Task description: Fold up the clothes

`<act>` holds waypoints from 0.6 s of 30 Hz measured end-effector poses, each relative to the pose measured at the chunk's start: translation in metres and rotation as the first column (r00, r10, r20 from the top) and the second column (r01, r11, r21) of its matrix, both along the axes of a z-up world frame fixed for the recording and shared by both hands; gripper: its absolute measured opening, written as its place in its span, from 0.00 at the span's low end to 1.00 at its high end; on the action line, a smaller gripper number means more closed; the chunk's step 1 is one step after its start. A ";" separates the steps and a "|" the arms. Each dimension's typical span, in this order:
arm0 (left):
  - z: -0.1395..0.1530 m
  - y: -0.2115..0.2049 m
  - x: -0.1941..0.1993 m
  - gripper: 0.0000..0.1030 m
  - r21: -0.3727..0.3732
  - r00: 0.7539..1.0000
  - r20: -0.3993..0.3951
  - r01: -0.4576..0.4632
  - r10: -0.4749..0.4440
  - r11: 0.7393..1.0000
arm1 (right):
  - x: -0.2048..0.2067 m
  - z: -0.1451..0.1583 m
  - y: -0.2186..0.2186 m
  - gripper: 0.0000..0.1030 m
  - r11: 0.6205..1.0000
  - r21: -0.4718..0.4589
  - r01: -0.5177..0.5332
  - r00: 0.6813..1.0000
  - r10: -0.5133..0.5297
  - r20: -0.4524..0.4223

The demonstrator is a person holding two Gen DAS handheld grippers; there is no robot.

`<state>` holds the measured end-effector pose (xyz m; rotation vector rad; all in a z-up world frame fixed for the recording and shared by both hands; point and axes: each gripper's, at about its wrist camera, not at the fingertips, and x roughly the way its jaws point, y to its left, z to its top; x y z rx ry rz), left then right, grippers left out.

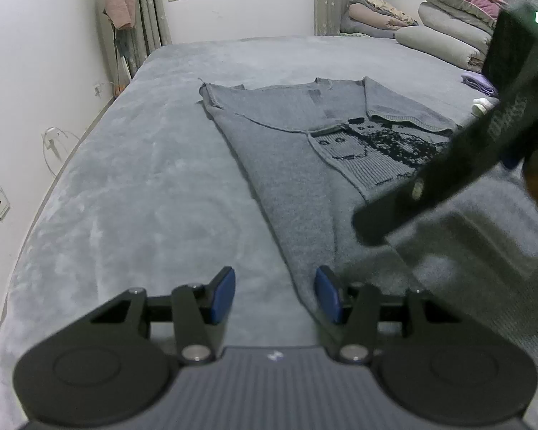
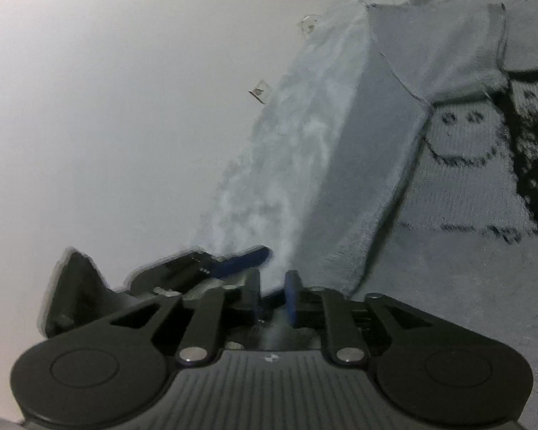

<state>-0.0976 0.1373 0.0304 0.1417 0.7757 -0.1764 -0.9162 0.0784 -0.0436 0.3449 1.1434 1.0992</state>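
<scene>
— Blue-padded, black left gripper (image 1: 274, 295) is sitting at the bottom of its frame, jaws standing fairly wide with nothing pinched; its right pad is lying at the near edge of the grey knitted sweater with a dark animal pattern (image 1: 305, 165).

— And the right gripper (image 2: 274, 299)?

— Its jaws are showing only a narrow gap; whether cloth is caught there is too blurred to tell. In the left view its black body is crossing the right side, hiding part of the sweater, with white lettering too smeared to read.

— Where is the sweater lying?

— Spread on the grey plush bed cover (image 1: 132, 165), sleeves folded in. Only the left view is showing the stacked quilts and pillows (image 1: 448, 25), upper right.
</scene>
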 end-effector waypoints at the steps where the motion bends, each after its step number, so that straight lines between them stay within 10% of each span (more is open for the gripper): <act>1: 0.000 0.000 0.000 0.47 0.003 1.000 0.001 0.002 -0.002 1.000 | 0.000 -0.006 -0.004 0.17 1.000 -0.003 0.008 1.000 -0.008 -0.002; 7: -0.001 -0.003 -0.001 0.47 0.022 1.000 0.006 0.001 -0.001 1.000 | 0.007 -0.012 -0.034 0.41 0.991 0.007 0.133 0.988 -0.133 0.079; 18: -0.002 0.002 -0.001 0.47 0.012 1.000 0.001 -0.014 0.014 1.000 | -0.014 -0.022 -0.020 0.37 0.997 0.069 0.027 0.980 -0.040 0.197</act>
